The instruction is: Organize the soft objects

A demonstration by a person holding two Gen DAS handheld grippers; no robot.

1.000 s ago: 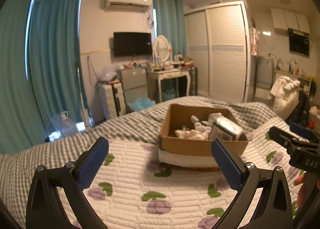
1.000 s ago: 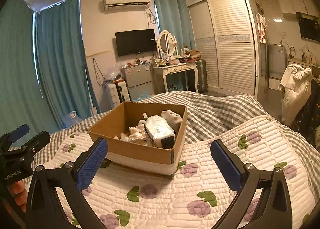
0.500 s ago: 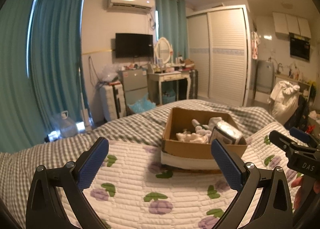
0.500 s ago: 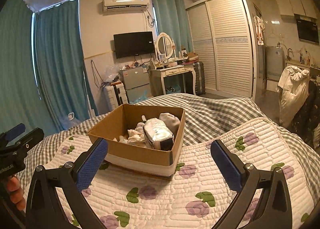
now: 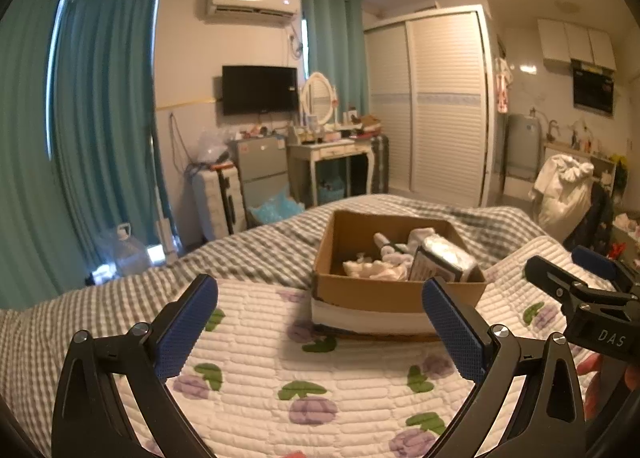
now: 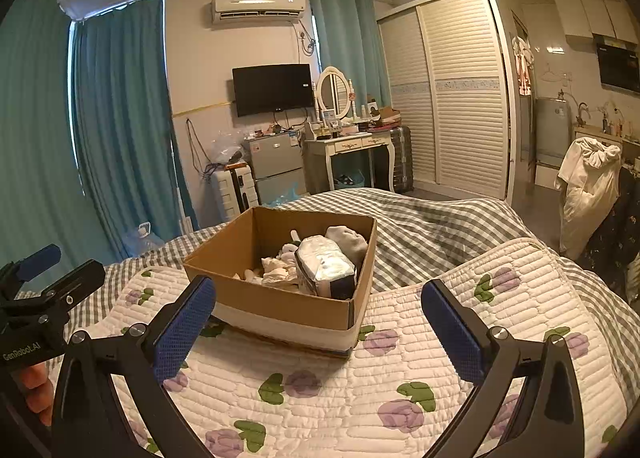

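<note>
Socks [image 6: 347, 239] and pack [image 6: 326, 267], likely light and squashy, are being eyed in box [image 6: 280, 304], both grippers' [image 5: 320, 308] [image 6: 318, 308] fingers being held apart, empty.

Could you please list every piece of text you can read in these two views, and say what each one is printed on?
"DAS": on the body of the right hand-held gripper, in the left wrist view.
"GenRobot.AI": on the body of the left hand-held gripper, in the right wrist view.
Print on the wrapped pack in the cardboard box: too small to read.
Badge on the air conditioner: blurred.
</note>
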